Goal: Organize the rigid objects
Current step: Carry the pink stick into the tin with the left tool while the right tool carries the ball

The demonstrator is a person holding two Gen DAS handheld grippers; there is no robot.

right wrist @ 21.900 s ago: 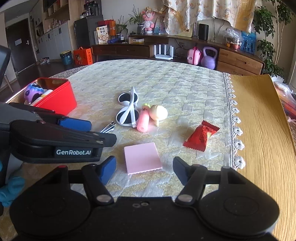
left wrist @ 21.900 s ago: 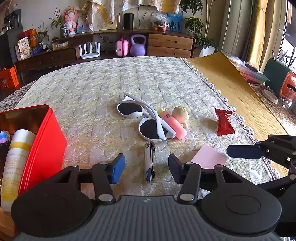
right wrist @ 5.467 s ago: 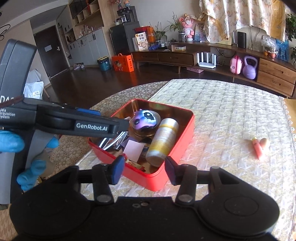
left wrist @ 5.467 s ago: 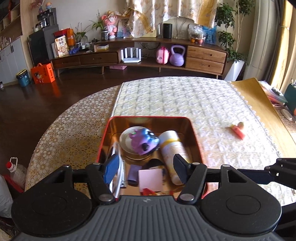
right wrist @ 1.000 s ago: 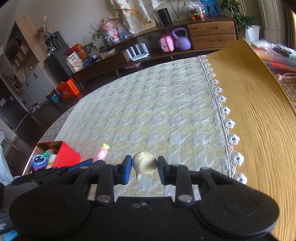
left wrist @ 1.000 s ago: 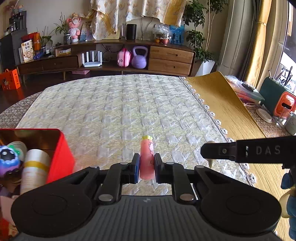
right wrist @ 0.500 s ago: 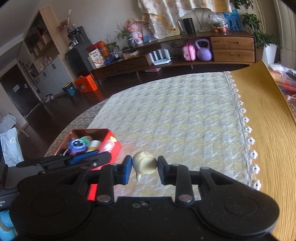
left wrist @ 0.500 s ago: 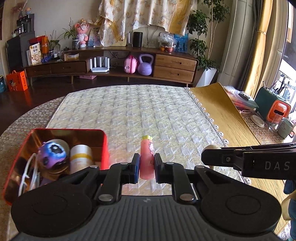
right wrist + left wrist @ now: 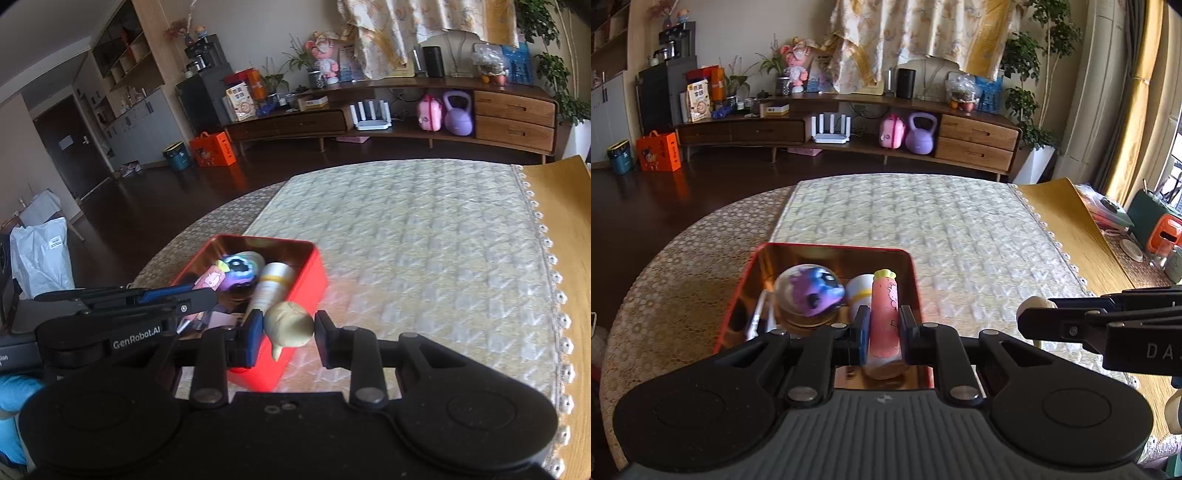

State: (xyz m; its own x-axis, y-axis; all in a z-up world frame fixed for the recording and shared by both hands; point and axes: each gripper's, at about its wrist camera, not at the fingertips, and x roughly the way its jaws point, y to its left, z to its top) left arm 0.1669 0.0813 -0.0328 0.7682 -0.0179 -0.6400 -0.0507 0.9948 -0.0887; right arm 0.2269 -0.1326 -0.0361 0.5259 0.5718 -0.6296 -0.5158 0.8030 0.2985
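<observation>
- Pink cylindrical tube with a yellow cap (image 9: 883, 317): our left gripper (image 9: 882, 334) clamps it above the red metal tin (image 9: 740, 291).
- Cream rounded figurine (image 9: 288, 324): our right gripper (image 9: 288, 339) pinches it beside the tin's near corner.
- Both hang over the quilted cream tablecloth (image 9: 960, 236).

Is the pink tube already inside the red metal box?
Not yet: the pink tube is clamped in the left gripper, above the red metal box.

You see a red tin (image 9: 916, 280) with a coppery inside, a pink tube (image 9: 884, 314) capped yellow, a cream figure (image 9: 288, 324), and a pale quilted cloth (image 9: 960, 229).
</observation>
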